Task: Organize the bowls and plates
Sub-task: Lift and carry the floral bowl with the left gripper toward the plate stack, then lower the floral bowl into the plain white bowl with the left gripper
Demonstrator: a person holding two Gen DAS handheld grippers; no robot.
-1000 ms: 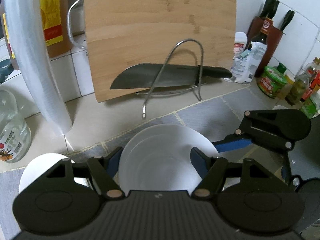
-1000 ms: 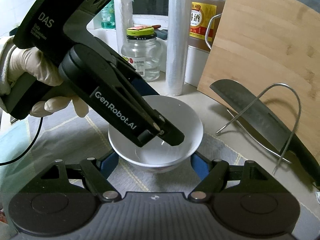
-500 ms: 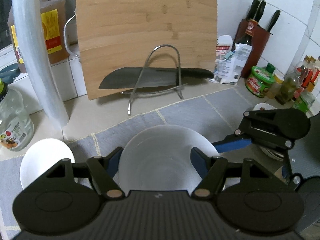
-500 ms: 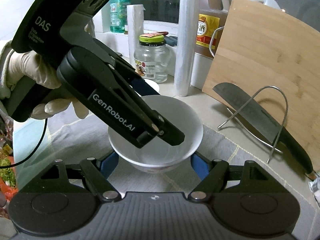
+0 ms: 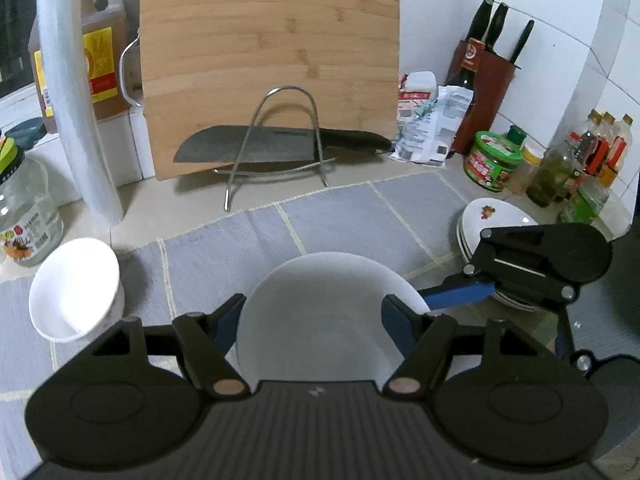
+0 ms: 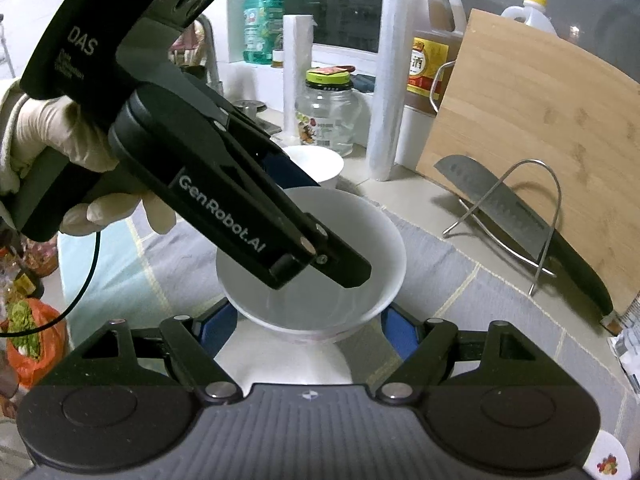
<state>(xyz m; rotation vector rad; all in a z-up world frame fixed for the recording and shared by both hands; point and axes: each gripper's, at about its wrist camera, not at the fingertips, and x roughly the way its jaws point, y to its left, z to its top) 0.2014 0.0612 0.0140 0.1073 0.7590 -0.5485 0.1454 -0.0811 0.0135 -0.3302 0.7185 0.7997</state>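
Observation:
A large white bowl (image 5: 320,320) sits between the blue pads of both grippers and is held off the grey mat. My left gripper (image 5: 314,320) grips it across its sides. My right gripper (image 6: 310,326) grips it from the other side; the bowl shows there too (image 6: 344,240), with the left gripper's body (image 6: 224,196) reaching over its rim. A smaller white bowl (image 5: 74,288) stands on the mat at the left. A stack of white plates with a fruit print (image 5: 492,216) lies at the right, partly behind the right gripper (image 5: 532,268).
A wooden cutting board (image 5: 268,68) leans on the wall behind a wire rack (image 5: 280,140) holding a cleaver. A plastic-wrap roll (image 5: 76,112), oil jug and glass jar (image 5: 24,208) stand at the left. Knife block (image 5: 484,72), jars and bottles crowd the right corner.
Both grippers have lifted and drawn back with the large bowl held between them. The small bowl at the left and the plate stack at the right have come fully into view.

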